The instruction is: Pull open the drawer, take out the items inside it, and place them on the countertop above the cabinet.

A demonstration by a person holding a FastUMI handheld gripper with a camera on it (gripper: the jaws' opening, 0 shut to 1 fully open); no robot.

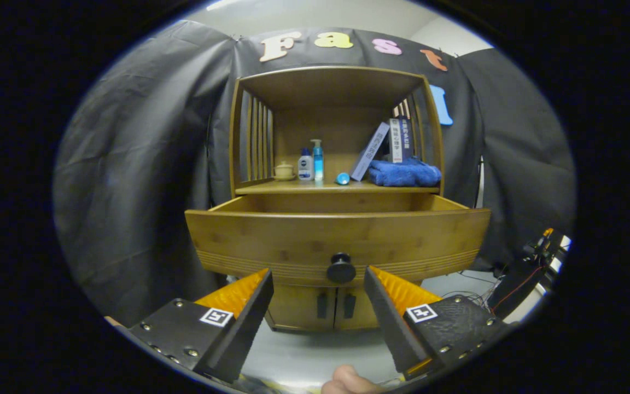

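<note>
Here we see the drawer (337, 238) pulled out toward us, its black knob (340, 267) just beyond our tool (318, 290), whose fingers stand spread and grip nothing. Above the drawer's rim, the desk (293, 187) carries bottles (311, 161), books (389, 145) and a blue towel (404, 173), with bare room mid-front.

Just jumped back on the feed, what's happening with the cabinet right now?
The drawer is pulled open, and its black knob sits just ahead of the gap between the fingers. The hand-held gripper is open and holds nothing. The drawer's contents are hidden behind its front panel. The countertop above carries bottles, books and a blue towel.
</note>
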